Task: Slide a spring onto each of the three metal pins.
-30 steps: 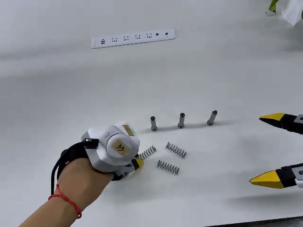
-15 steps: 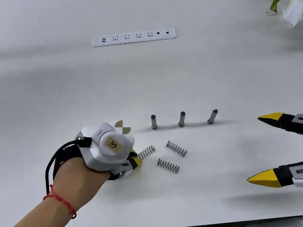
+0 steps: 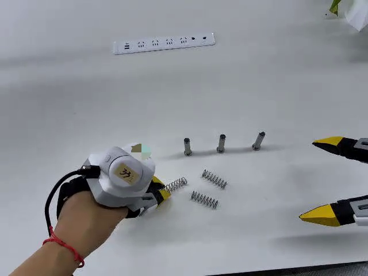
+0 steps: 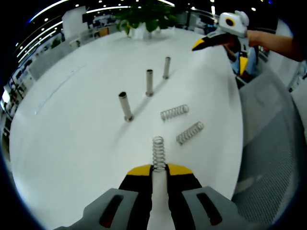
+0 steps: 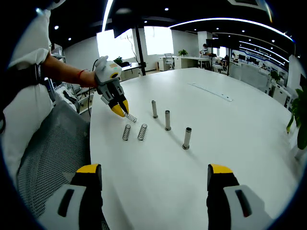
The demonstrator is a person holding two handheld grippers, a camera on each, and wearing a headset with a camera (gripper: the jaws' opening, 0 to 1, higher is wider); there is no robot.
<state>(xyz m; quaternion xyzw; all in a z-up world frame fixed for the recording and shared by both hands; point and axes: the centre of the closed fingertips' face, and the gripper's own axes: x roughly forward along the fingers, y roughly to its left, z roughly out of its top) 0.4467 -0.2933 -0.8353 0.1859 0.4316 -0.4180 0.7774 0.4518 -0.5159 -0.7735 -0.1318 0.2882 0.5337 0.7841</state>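
Note:
Three metal pins (image 3: 187, 146) (image 3: 221, 143) (image 3: 258, 140) stand upright in a row on the white table. My left gripper (image 3: 161, 192) is low at the front left, shut on one end of a spring (image 3: 175, 184) that points toward the nearest pin. In the left gripper view the held spring (image 4: 158, 152) sticks out from the closed yellow tips (image 4: 158, 168), short of the first pin (image 4: 125, 106). Two loose springs (image 3: 214, 179) (image 3: 204, 200) lie in front of the pins. My right gripper (image 3: 322, 178) hangs wide open at the right, holding nothing.
A white power strip (image 3: 164, 43) lies far back on the table. Green leaves (image 3: 333, 6) show at the back right corner. The table's front edge (image 3: 287, 269) runs just below the right gripper.
My left hand has drifted a little to the left and rolled, with the spring still in its jaws. The right gripper has stayed nearly still.

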